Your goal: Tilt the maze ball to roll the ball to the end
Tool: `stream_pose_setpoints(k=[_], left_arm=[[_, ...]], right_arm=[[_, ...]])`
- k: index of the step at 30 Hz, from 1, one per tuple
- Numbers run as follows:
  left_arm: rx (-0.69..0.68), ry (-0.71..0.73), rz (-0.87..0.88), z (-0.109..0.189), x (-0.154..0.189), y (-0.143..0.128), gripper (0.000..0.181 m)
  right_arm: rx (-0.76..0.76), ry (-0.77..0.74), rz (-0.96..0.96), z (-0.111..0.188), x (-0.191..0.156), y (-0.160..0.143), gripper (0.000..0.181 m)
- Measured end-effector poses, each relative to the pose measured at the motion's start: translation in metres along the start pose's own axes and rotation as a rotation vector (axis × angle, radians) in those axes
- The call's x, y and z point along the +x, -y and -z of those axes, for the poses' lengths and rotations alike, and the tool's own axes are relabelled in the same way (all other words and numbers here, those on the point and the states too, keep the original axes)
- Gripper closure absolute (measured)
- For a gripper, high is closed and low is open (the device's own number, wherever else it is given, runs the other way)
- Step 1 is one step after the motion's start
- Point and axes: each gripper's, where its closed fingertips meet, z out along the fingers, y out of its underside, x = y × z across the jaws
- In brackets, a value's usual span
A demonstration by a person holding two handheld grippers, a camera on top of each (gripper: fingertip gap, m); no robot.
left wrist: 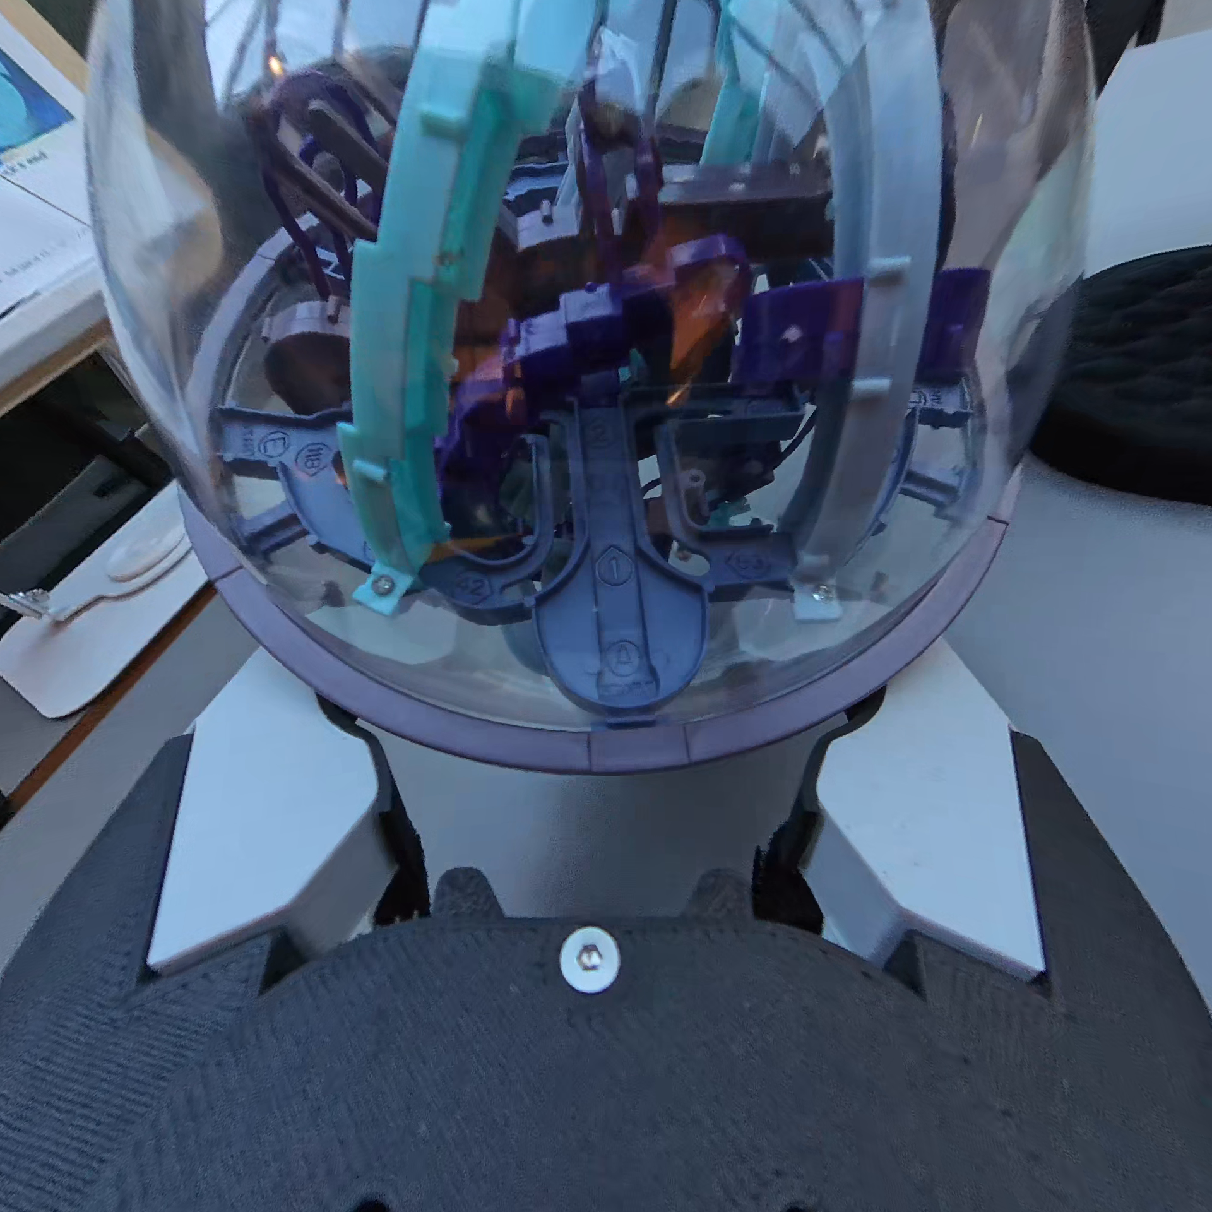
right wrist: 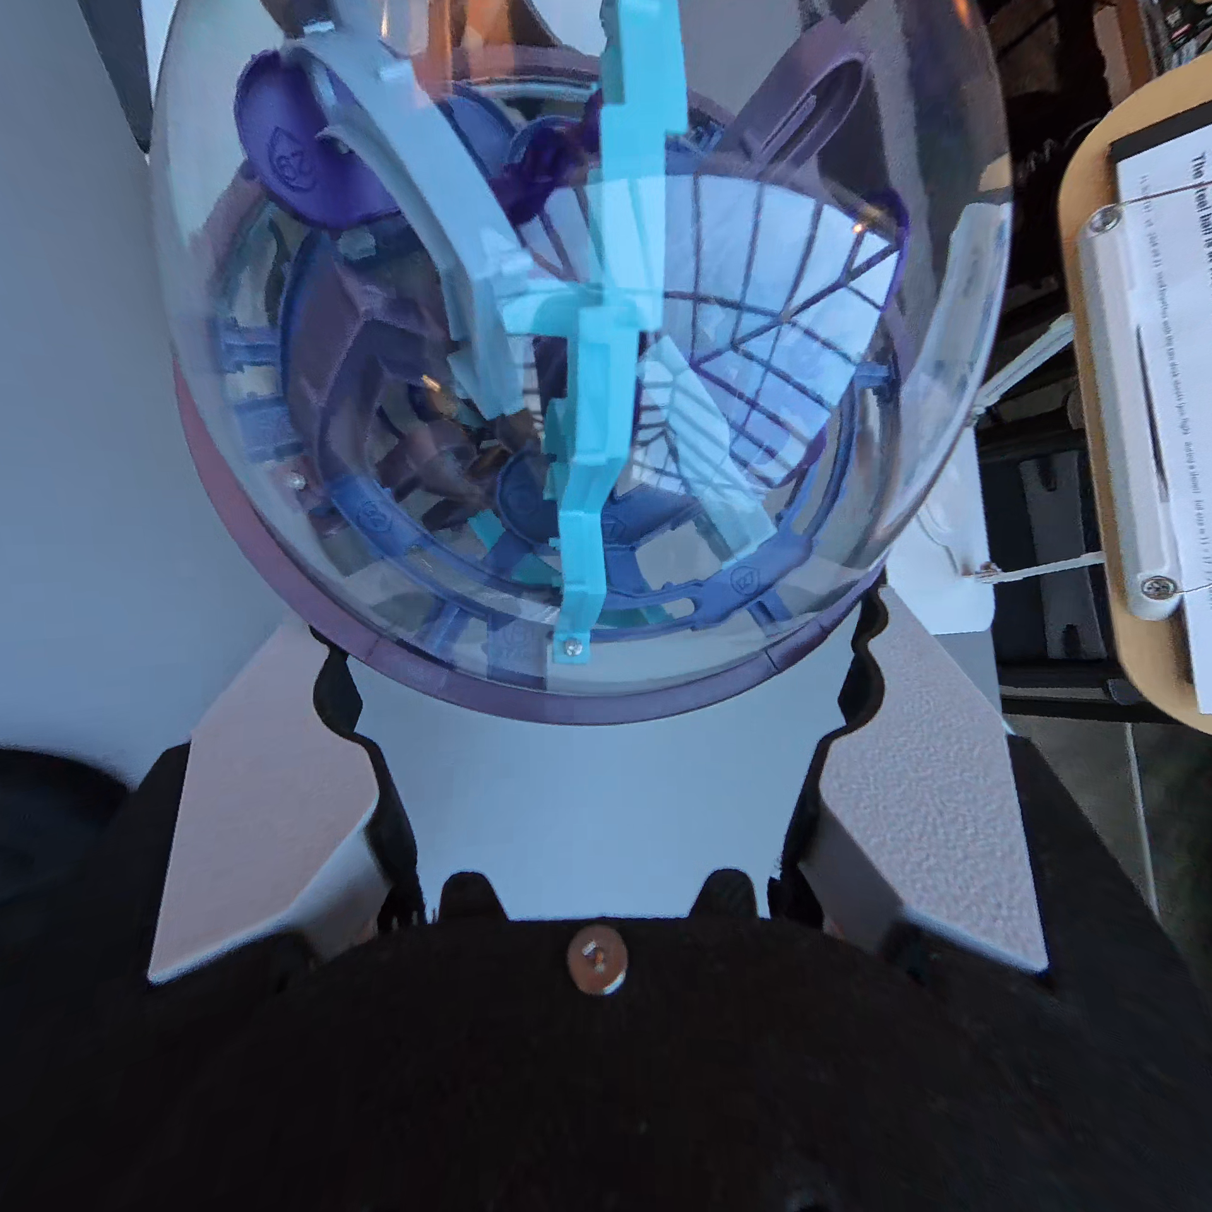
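Left wrist view: the maze ball (left wrist: pixel 590 367), a clear sphere with a purple band (left wrist: pixel 610 747) round its middle, sat directly beyond the left tool (left wrist: pixel 600 715) and filled the far half of the frame. The tool's two white fingers (left wrist: pixel 275 820) stood wide apart, one at each side of the sphere's near lower curve, with the black tips pressed against the band; the tool was thus clamped on the sphere at a broad spread. Inside the shell, a teal stepped track (left wrist: pixel 420 341) curved on the left, a grey arched track (left wrist: pixel 866 328) on the right, and a blue numbered platform (left wrist: pixel 620 610) lay nearest the tool, at centre. The small rolling ball could not be made out. A white bench (left wrist: pixel 1082 656) lay below and to the right; papers (left wrist: pixel 39 216) lay far left.

Right wrist view: the same maze ball (right wrist: pixel 577 341) sat just beyond the right tool (right wrist: pixel 590 682), again held between fingers (right wrist: pixel 262 820) spread wide, the dark tips bearing on the purple band (right wrist: pixel 459 682) at the sphere's near lower edge. A pale blue stepped track (right wrist: pixel 603 367) ran upright through the centre, a grey track (right wrist: pixel 420 197) arched on the left, and blue ring tracks (right wrist: pixel 656 590) lay near the bottom. A wooden board with a white sheet and metal clip (right wrist: pixel 1128 393) stood at the right.
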Motion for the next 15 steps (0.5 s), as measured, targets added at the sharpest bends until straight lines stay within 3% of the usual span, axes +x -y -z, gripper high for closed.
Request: stream_pose_setpoints(k=[6,9,12,15], left_arm=[[-0.157,0.08,0.045,-0.005,-0.005,-0.024,0.036],[-0.25,0.098,0.032,-0.001,-0.001,-0.038,0.051],[-0.229,0.065,0.036,0.012,0.006,-0.039,0.051],[-0.123,-0.008,0.056,0.032,0.005,-0.029,0.051]], right_arm=[[-0.03,0.055,-0.03,-0.02,-0.005,-0.015,0.035],[-0.025,0.035,-0.044,-0.019,-0.002,-0.018,0.036],[-0.045,-0.006,-0.138,-0.013,0.001,-0.027,0.035],[-0.045,-0.055,-0.332,0.004,-0.006,-0.036,0.032]])
